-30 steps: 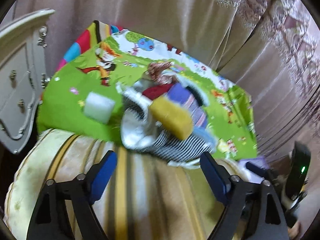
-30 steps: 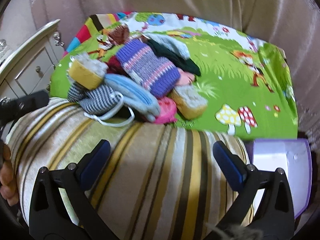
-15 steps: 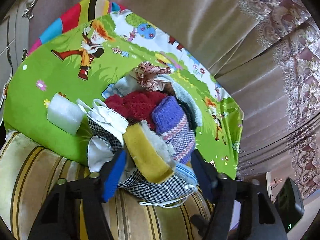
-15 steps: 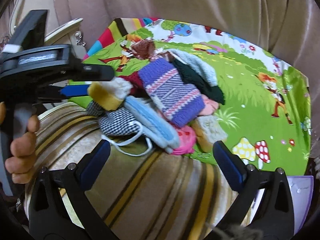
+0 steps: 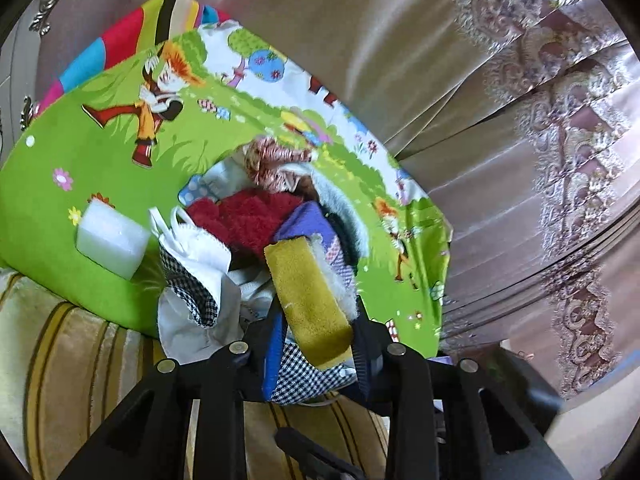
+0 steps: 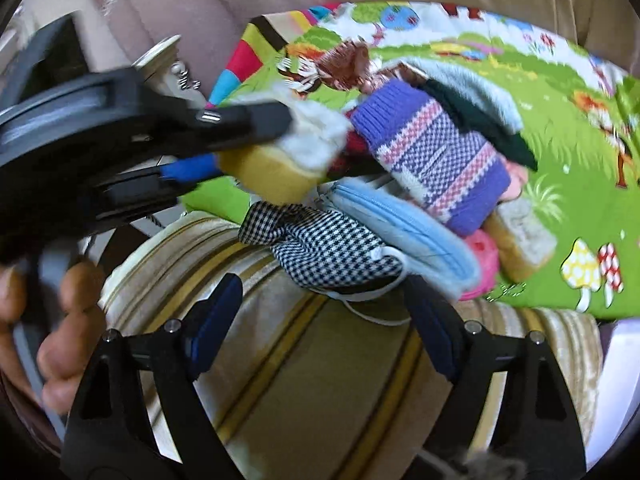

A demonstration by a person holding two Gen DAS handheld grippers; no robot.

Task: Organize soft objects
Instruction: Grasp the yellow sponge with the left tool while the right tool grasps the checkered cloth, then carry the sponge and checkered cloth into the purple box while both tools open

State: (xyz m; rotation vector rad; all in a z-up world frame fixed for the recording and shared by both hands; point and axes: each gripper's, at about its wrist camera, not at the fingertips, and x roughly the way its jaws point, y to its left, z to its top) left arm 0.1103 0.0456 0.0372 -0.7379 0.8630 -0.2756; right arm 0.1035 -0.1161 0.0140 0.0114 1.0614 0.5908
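Curtains [image 5: 400, 40] hang behind a bright cartoon mat [image 5: 100, 152] that lies partly over a striped cushion [image 6: 340, 380], and the heap of soft things sits on both. My left claw [image 5: 316, 344] is closed on the yellow sponge [image 5: 308, 300], squeezing it between both pads at the near edge of the heap, on top of the checked cloth [image 6: 324, 256]. My right claw [image 6: 320, 316] is spread wide and holds nothing, poised over the cushion just short of that cloth and the pale blue pouch [image 6: 404, 236].

I judge this to be the pick-up step: the sponge is gripped but not yet clear of the pile. Next I should raise it straight out, so the fleecy white side does not drag the cloth along.

Where it belongs I cannot say; only a corner of a white box [image 6: 620, 380] shows at the right edge. The purple knitted sock [image 6: 436, 152] hides much of the pile beneath it.
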